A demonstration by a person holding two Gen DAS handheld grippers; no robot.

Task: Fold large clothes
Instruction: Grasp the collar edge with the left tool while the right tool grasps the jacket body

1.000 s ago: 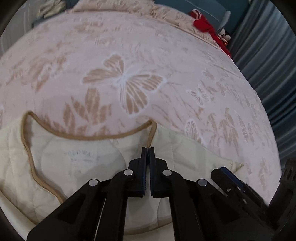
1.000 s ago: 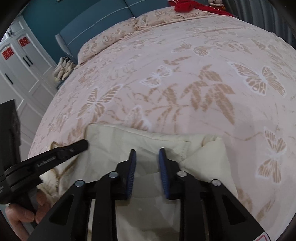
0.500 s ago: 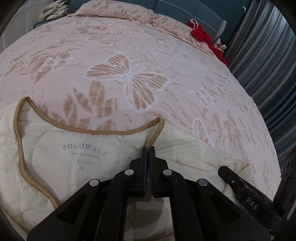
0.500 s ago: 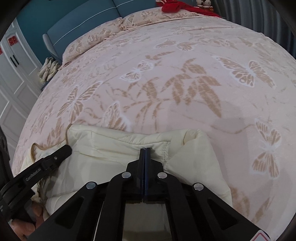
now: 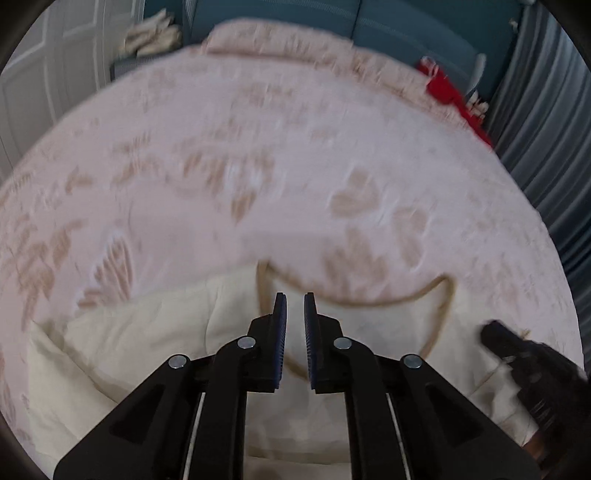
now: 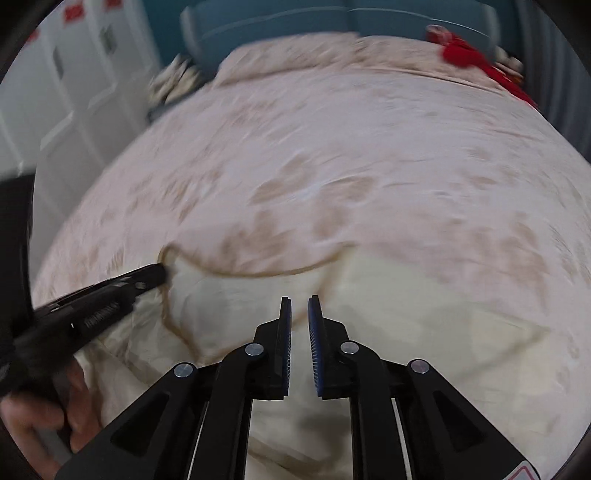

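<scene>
Garment: cream quilted jacket [image 5: 155, 332], tan piping round the neckline, lying spread on the near part of the bed; both views blurred
Neckline: tan-trimmed curve [image 5: 369, 301] open toward the head of the bed, pale inner lining showing below it
Bedspread: pink cover [image 5: 295, 166] with tan butterfly and leaf print, bearing the jacket
Left gripper: black, blue-padded [image 5: 294, 306], pointing steeply down over the left side of the neckline; jaws a narrow gap apart, having just been opening; no cloth between the pads
Left gripper, seen from the right wrist: dark finger [image 6: 147, 277] with its tip at the left corner of the neckline piping; whether it touches cannot be told through the blur
Right gripper: black, blue-padded [image 6: 299, 310], over the jacket just below the neckline; jaws a narrow gap apart, having just been opening; nothing pinched between the pads
Right gripper, seen from the left wrist: dark tip [image 5: 498, 336] over the jacket's right shoulder, beside the right end of the neckline
Hand: person's fingers [image 6: 40, 417] wrapped on the left gripper's handle, lower left of the right wrist view
Pillows: same print [image 5: 280, 40], at the head of the bed
Headboard: teal upholstery [image 5: 406, 26] behind the pillows
Red item: red cloth [image 5: 450, 96] on the far right corner of the bed
Curtain: grey pleats [image 5: 546, 110] along the right side
Wardrobe: white panelled doors [image 6: 66, 74] at the left
</scene>
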